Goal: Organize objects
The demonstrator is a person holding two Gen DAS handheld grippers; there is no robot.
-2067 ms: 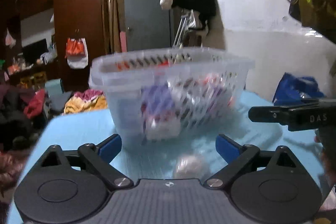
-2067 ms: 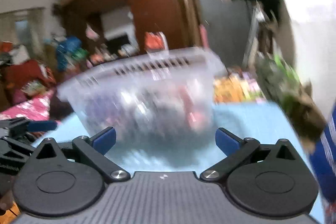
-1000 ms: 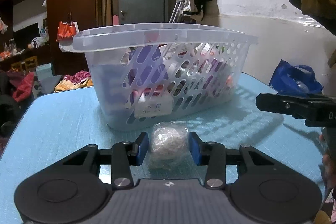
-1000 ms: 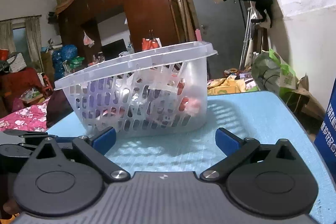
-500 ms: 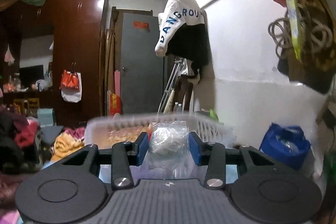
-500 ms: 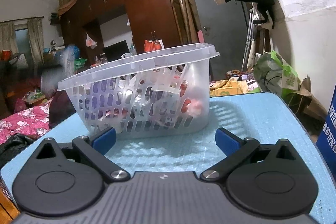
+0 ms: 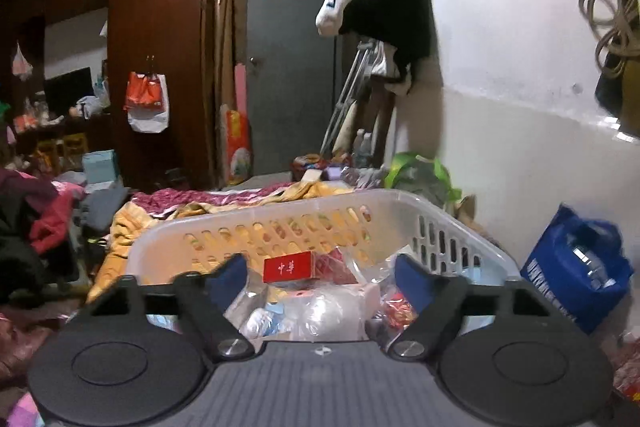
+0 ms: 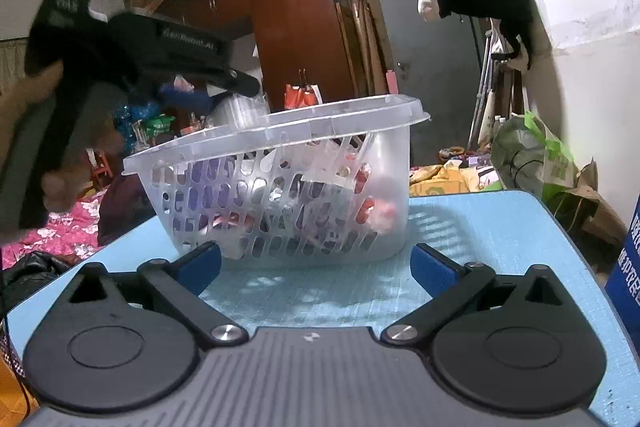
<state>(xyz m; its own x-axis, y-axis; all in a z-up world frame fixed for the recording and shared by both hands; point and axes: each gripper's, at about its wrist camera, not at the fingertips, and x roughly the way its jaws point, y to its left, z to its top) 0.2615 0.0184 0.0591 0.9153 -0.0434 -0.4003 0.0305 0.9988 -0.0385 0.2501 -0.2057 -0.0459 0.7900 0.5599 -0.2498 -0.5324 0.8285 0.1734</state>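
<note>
A clear plastic basket (image 8: 280, 187) with slotted walls stands on the blue table (image 8: 500, 247); in the left wrist view its rim (image 7: 460, 227) is just ahead and below. My left gripper (image 7: 320, 275) is open over the basket. A clear-wrapped ball (image 7: 332, 315) lies inside among packets and a red box (image 7: 288, 265). In the right wrist view the left gripper (image 8: 180, 95) hangs above the basket's left end. My right gripper (image 8: 316, 263) is open and empty, low over the table in front of the basket.
A blue bag (image 7: 576, 267) sits right of the table by the white wall. A green bag (image 8: 532, 155) lies on the floor beyond. Wardrobe, door and piled clothes fill the back of the room.
My left gripper closed on the wrapped ball on the table, lifted it over the basket, then opened; the ball now lies in the basket. The right gripper stayed nearly still.
</note>
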